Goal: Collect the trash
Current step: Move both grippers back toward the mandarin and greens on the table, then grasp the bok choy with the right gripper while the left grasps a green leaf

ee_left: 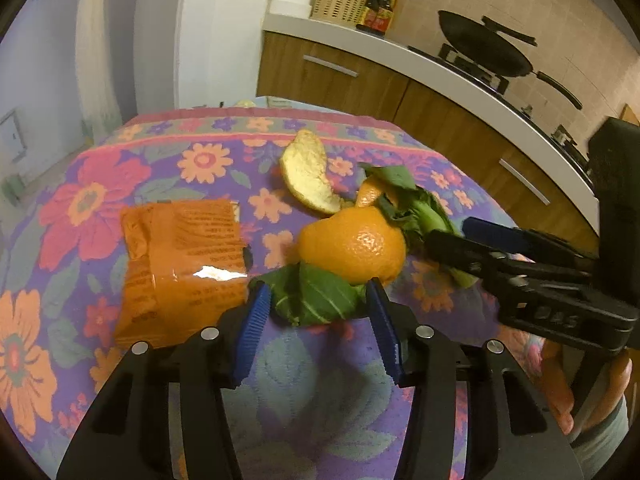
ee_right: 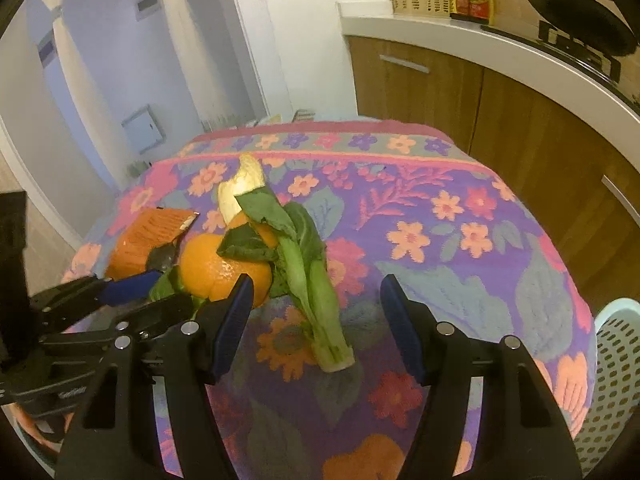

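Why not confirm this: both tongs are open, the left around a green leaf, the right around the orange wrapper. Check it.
One error: the right tongs are open around the green vegetable stalk, not the orange wrapper, as the right wrist view shows. The left tongs do flank the green leaf.

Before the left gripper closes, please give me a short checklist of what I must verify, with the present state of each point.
1. Left gripper open: ok, jaws are apart.
2. Green leaf lies between its fingertips: ok.
3. Orange peel out of the grasp: not ok, it touches the leaf and the right fingertip.
4. Right gripper open and around the vegetable stalk: ok, the stalk lies between the jaws.
5. The two grippers apart from each other: cannot tell, they look very close.
6. Perforated basket within reach for the trash: ok, at the table's right edge.
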{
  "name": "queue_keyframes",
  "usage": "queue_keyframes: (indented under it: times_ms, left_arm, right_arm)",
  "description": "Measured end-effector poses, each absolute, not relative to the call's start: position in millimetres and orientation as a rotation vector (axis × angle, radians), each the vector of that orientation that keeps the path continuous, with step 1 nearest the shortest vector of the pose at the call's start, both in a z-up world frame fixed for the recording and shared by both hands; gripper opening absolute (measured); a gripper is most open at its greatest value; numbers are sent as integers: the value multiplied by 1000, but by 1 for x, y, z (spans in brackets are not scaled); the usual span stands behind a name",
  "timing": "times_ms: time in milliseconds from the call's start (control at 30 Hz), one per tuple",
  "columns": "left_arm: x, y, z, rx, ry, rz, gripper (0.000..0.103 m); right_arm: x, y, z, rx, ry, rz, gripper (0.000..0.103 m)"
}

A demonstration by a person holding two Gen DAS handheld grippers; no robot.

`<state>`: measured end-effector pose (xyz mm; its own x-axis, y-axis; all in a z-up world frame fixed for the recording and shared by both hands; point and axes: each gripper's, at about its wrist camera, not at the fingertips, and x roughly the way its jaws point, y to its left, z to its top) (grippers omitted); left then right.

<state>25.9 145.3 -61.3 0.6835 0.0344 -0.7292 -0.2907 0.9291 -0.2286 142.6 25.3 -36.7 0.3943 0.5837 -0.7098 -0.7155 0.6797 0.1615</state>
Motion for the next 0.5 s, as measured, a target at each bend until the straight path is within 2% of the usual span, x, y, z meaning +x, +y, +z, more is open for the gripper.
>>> queue_keyframes:
  times_ms: [67,100,133,167,200,300,433,500]
  left_arm:
    - [28,142,-63,-326,815,166,50]
    - [29,140,-63,-310,820,162,50]
    - [29,138,-63,-298,819,156,50]
    - [28,136,-62,-292,817,148,48]
    - [27,135,-62,-290,818,143,37]
    - [22,133,-63,-265,833,159,17]
    - [9,130,-62,-258,840,127,13]
    - [1,122,-62,-227,853,115,1]
  right_arm:
    - [143,31,-41,-212,838,820,44]
    - [143,33,-43,-222,847,828,25]
    - [142,34,-44,-233,851,827,21]
    - [140,33,-44,-237,844,821,21]
    - [138,31,-43,-236,835,824,20]
    - [131,22,-37,-210,794,837,19]
    - [125,-3,-33,-153,778,813,19]
    - [120,-17,-31,-155,758,787,19]
